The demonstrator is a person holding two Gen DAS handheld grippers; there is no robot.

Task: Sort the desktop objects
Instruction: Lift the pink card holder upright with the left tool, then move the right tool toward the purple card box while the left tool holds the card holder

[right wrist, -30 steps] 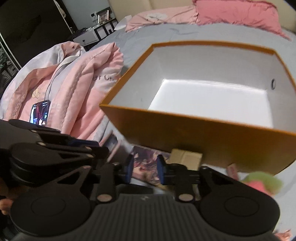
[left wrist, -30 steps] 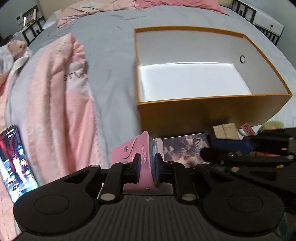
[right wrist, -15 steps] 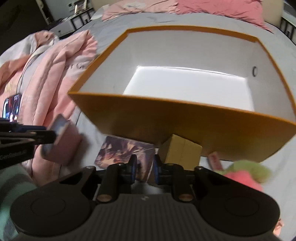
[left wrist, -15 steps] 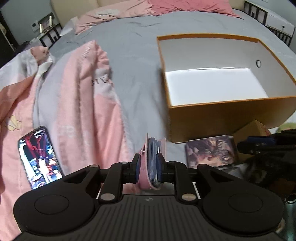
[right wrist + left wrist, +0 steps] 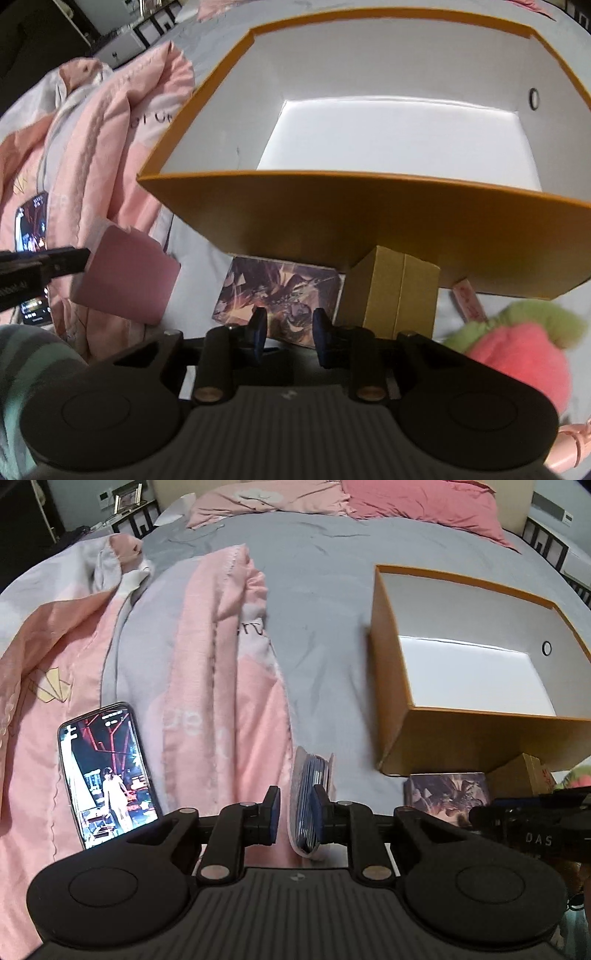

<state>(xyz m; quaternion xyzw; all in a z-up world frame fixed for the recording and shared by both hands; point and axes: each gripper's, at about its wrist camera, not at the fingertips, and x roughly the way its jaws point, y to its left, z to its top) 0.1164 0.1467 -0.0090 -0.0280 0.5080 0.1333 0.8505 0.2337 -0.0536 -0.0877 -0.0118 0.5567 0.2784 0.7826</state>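
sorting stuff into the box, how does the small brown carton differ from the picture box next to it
The small brown carton is plain cardboard; the picture box carries dark printed artwork. The carton stands taller, reaching up the orange box; the picture box lies flat and low. Both sit outside the orange box, by its near wall.

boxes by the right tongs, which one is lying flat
The printed picture box, lying flat just beyond the right tongs; the brown cardboard box stands upright, the orange box open-topped.

This is a bedroom in a home. A wide bed (image 5: 325, 590) with a grey sheet fills the view, pink pillows (image 5: 417, 502) lie at its head, a pink quilt (image 5: 221, 672) is spread over it, and a framed picture (image 5: 127, 493) stands on a nightstand.
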